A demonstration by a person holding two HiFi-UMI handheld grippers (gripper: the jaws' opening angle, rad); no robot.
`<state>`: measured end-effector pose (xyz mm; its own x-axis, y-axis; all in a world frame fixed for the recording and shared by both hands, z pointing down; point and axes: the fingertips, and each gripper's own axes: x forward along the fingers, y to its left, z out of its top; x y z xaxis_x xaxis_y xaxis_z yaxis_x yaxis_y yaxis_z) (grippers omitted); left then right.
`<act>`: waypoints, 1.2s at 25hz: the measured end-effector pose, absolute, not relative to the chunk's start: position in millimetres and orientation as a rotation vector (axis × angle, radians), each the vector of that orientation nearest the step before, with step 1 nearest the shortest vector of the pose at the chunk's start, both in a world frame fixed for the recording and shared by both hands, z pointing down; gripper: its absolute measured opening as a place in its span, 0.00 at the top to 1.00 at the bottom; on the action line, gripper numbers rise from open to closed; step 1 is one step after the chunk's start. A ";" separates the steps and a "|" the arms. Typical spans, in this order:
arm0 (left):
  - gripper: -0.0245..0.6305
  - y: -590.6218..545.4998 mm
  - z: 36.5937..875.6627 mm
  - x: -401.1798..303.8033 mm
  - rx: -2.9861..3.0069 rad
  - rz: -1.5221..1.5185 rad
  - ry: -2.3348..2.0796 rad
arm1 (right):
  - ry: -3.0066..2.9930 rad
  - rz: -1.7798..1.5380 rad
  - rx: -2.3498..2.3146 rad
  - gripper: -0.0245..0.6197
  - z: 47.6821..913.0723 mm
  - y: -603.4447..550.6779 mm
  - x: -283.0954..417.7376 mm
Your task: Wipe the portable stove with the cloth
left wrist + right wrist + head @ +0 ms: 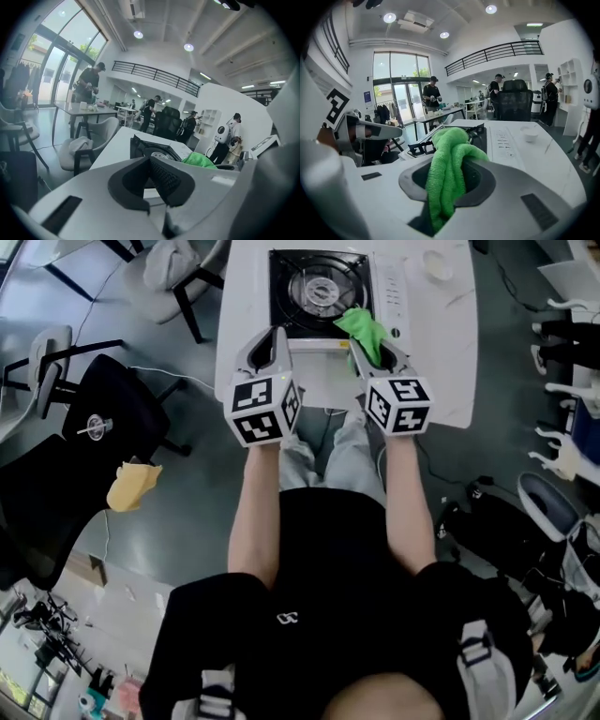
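The portable stove [323, 292] is white with a black burner top and sits on the white table [450, 352]; it also shows in the left gripper view as the stove [152, 151] and in the right gripper view as the stove [487, 136]. My right gripper [367, 351] is shut on a bright green cloth [361, 329], held over the stove's near right corner; the cloth [447, 173] bunches up out of the jaws. My left gripper [278, 341] is shut and holds nothing, at the stove's near left edge. The green cloth [200, 160] shows to its right.
A small white bowl [438, 264] stands on the table right of the stove. Chairs [173, 277] and a black bag [103, 418] stand on the floor to the left. Bags and gear [548, 502] lie to the right. People stand far off [89, 84].
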<state>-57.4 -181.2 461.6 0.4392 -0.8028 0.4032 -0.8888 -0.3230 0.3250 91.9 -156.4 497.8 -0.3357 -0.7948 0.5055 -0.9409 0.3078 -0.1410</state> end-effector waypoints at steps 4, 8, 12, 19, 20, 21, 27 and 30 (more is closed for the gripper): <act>0.97 -181.1 462.7 -86.3 2.154 0.184 -1.464 | -2.223 0.547 1.476 0.85 508.7 -167.2 63.2; 0.97 -181.3 468.6 -109.2 2.108 0.147 -1.474 | -2.196 0.543 1.433 0.85 522.2 -175.2 43.4; 0.97 -183.3 466.8 -121.8 2.086 0.091 -1.472 | -2.211 0.565 1.396 0.85 526.5 -178.6 24.4; 0.97 -181.3 474.8 -136.6 2.036 0.073 -1.433 | -2.252 0.517 1.307 0.85 514.2 -177.4 -11.7; 0.97 -181.5 472.7 -140.1 2.032 0.062 -1.435 | -2.269 0.502 1.295 0.85 509.0 -176.6 -16.6; 0.97 -181.7 470.0 -143.4 2.030 0.049 -1.441 | -2.285 0.484 1.278 0.85 504.6 -176.2 -22.2; 0.97 -174.9 465.4 -149.3 2.015 0.013 -1.453 | -2.287 0.335 1.145 0.85 500.6 -178.0 -55.6; 0.97 -168.4 466.9 -151.2 2.017 0.033 -1.458 | -2.314 0.303 1.090 0.85 496.1 -175.8 -72.5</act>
